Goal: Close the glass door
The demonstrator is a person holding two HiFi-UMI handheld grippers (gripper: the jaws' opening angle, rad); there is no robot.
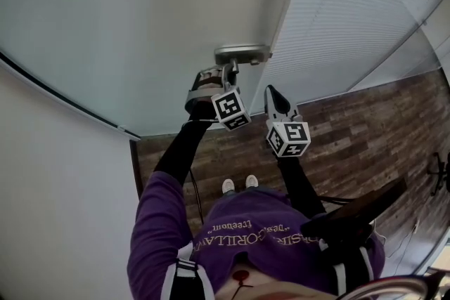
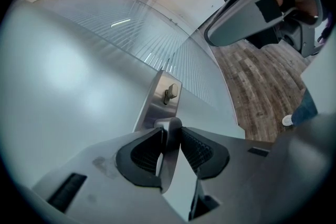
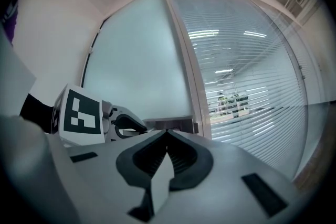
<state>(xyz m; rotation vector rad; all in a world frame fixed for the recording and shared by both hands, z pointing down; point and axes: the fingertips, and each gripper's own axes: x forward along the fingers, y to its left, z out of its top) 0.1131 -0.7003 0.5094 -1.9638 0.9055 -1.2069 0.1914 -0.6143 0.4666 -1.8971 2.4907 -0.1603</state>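
Frosted glass fills most of the head view. The glass door (image 1: 140,24) is seen standing just left of a glass wall with slatted blinds (image 1: 351,17). Its edge is right up by that frame, though whether it's fully latched can't be told. Dark wood-plank floor (image 1: 365,130) is seen below. On the door's edge a brushed metal plate (image 2: 160,102) with a small thumb-turn (image 2: 170,93) is mounted. The metal handle (image 1: 242,53) sticks out below the thumb-turn. That handle is clamped by the left gripper (image 2: 169,139), with the lever pinched from both sides by its fingers (image 2: 143,153). The right gripper (image 3: 167,136) is held just beside the left one, apart from the door. Its fingers (image 3: 151,157) are pressed together with nothing caught between them.
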